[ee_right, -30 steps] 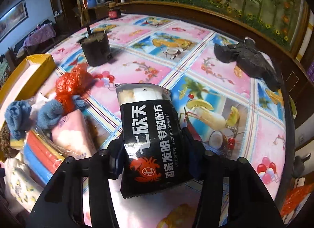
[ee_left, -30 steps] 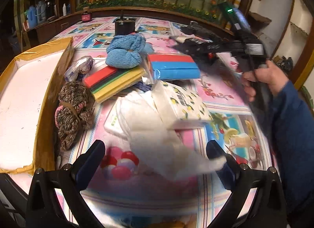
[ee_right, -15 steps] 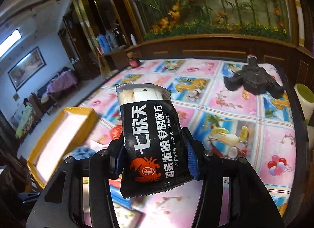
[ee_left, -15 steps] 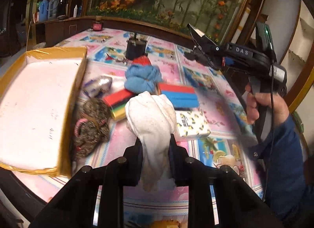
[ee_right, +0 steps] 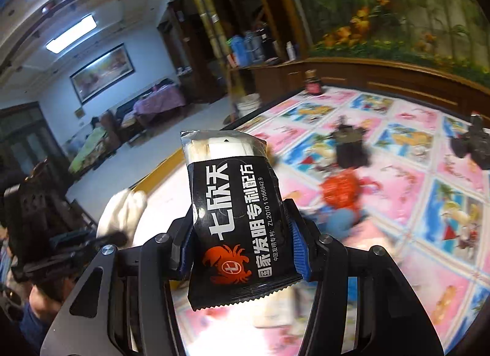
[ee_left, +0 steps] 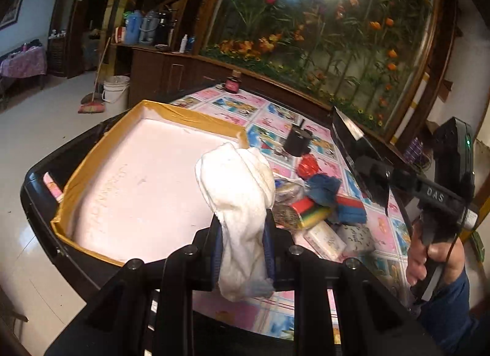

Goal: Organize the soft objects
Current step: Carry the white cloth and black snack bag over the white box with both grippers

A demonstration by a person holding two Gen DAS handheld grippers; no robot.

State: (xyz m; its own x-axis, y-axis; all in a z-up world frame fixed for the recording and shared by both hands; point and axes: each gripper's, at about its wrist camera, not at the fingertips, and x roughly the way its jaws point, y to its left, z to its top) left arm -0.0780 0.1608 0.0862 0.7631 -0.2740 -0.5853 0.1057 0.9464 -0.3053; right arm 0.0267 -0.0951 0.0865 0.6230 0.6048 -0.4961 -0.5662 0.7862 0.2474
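Pinching a bunched white cloth (ee_left: 242, 202) near its lower end, the left gripper (ee_left: 242, 251) is closed tight on it, the cloth's long axis standing up out of the jaws and flopping over at the top. The right gripper (ee_right: 242, 251) is likewise clamped on a load, a black packet (ee_right: 235, 218) with white lettering and an orange crab, held upright by its long sides with its clear end uppermost.

Just past the cloth, ahead and to the left in the left wrist view, lies the shallow tray (ee_left: 92, 169) with its yellow taped rim and bare white floor, set on the corner of the bench (ee_left: 382, 233). To the right of the tray the remaining pile sits on the patterned cloth: coloured sponges (ee_left: 312, 212), a blue knit bundle (ee_left: 324, 186), a red plastic wad (ee_left: 307, 166) and small tissue packs (ee_left: 324, 239).

The tray appears to be the likely drop place, and the left hand looks the nearer: its cloth already hangs over the tray's near right edge, while the packet shows beyond and to the right of it.
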